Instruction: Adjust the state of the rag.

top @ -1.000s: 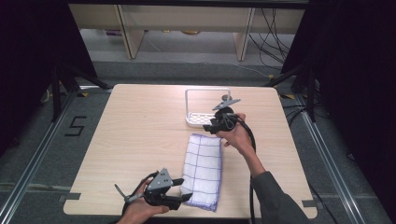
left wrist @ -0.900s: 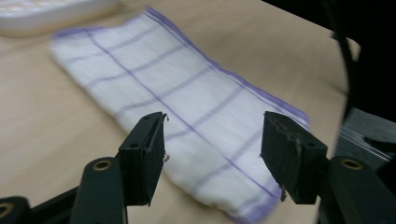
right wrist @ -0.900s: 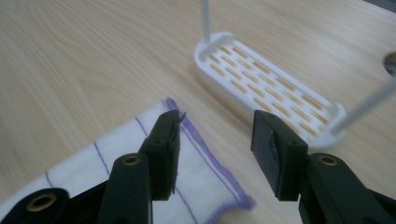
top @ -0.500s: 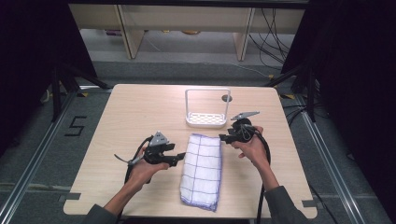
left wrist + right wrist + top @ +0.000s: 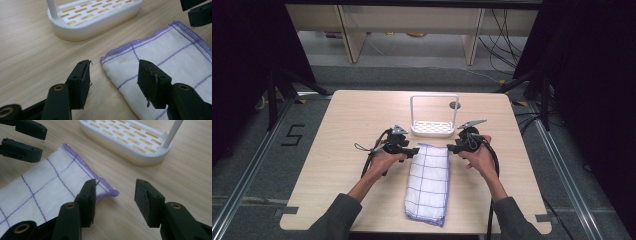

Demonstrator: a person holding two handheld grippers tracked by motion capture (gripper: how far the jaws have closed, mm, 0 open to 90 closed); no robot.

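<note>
A folded white cloth [image 5: 429,182] with purple lines lies on a wooden table [image 5: 337,125], its far edge just before a white rack [image 5: 434,128]. The left gripper [image 5: 113,75] hovers with jaws apart at the cloth's far left corner; the right gripper [image 5: 115,193], jaws also apart, hovers at its far right corner.

My two black hand-held grippers and grey sleeves

The left gripper [image 5: 413,150] and right gripper [image 5: 451,148] have blocky black jaws, brass-ringed screw holes, grey top plates, trailing black cables
</note>
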